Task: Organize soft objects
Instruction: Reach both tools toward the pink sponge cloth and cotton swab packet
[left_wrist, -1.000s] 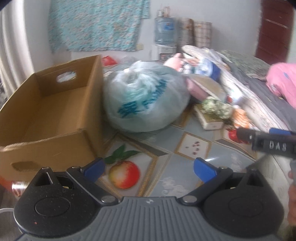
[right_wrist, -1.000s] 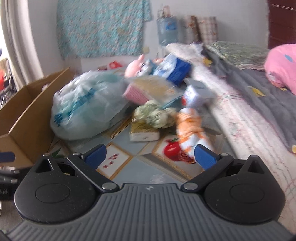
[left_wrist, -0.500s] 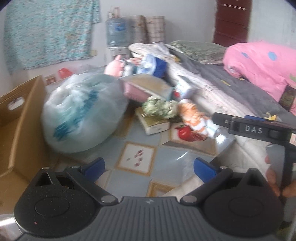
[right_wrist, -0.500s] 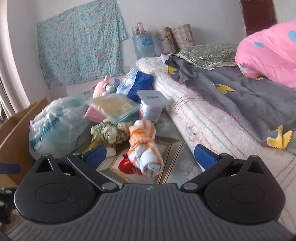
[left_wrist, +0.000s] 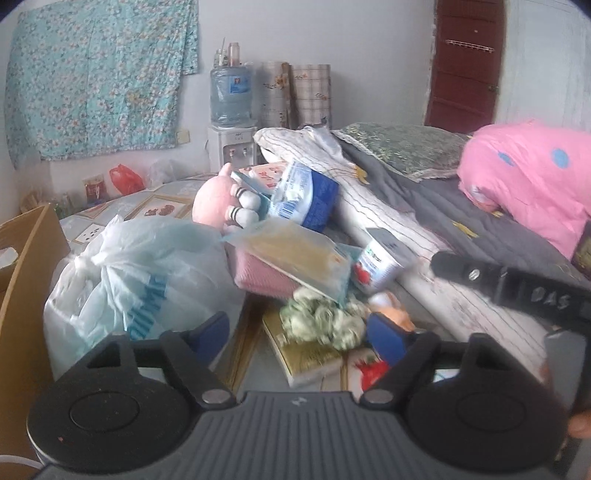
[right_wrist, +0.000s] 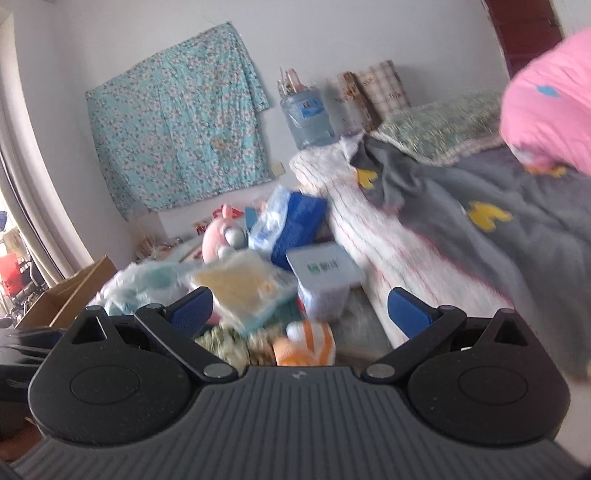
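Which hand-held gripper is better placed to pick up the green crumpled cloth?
Probably the left hand-held gripper: the green crumpled cloth lies between its closing jaws. The right hand-held gripper frames the white cup instead.

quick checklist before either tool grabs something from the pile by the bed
1. Left tool empty: ok, it is closing with nothing pressed between the pads; the green cloth shows past them.
2. Right tool open and empty: ok.
3. Soft targets in view: ok, green cloth and orange sock lie on the mat below the tub.
4. Cloth free to lift: not ok, a clear packet overlaps its top edge.
5. Box ready: cannot tell, only one wall shows.
6. Tools apart: ok, the right tool sits off to the side in the left view.
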